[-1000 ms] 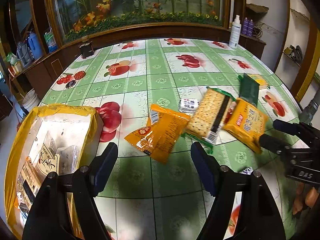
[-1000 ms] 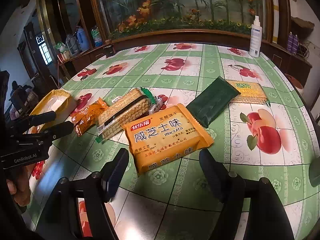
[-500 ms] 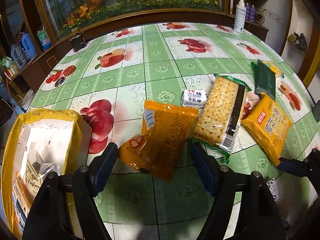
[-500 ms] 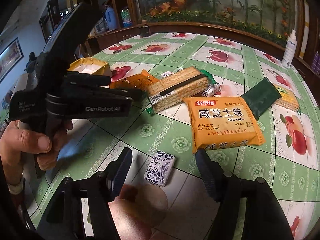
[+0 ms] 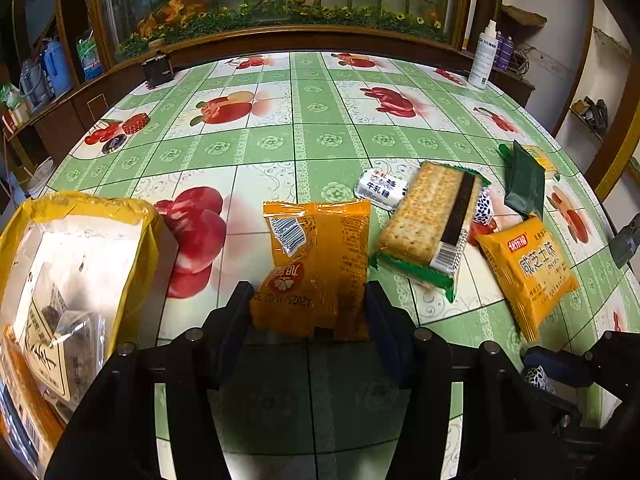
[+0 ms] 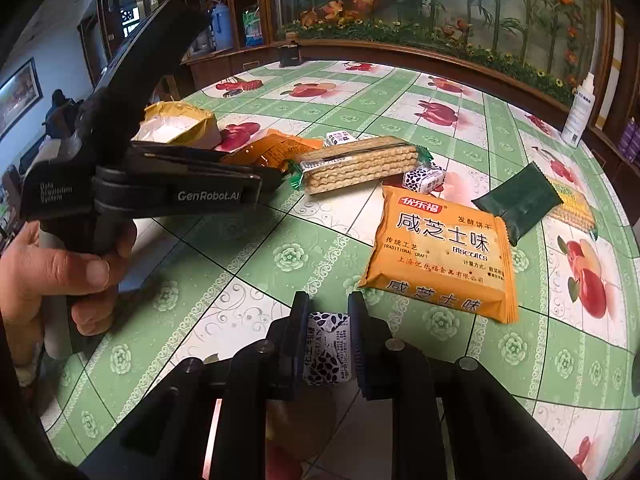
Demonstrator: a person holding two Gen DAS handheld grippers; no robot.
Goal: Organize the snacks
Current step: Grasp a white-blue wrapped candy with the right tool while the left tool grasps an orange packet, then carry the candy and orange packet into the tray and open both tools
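Observation:
An orange snack bag (image 5: 316,268) lies on the green fruit-print tablecloth (image 5: 320,136). Its near end sits between the jaws of my left gripper (image 5: 306,304), which are closing, and both pads touch its sides. In the right wrist view the left gripper (image 6: 276,178) reaches over that bag (image 6: 276,148). My right gripper (image 6: 327,306) is shut on a small white candy with a dark seed pattern (image 6: 326,344). The right gripper (image 5: 560,364) also shows low at the right edge of the left wrist view.
A yellow-lined open box (image 5: 80,208) with packets inside stands at the left. To the right lie a cracker pack (image 5: 432,220), a yellow biscuit pack (image 5: 528,272), a dark green packet (image 5: 524,184) and two small candies (image 5: 380,190). A spray bottle (image 5: 484,56) stands at the far edge.
My left gripper came down to the orange bag and its jaws narrowed around it. My right gripper swung left to the small patterned candy and closed on it.

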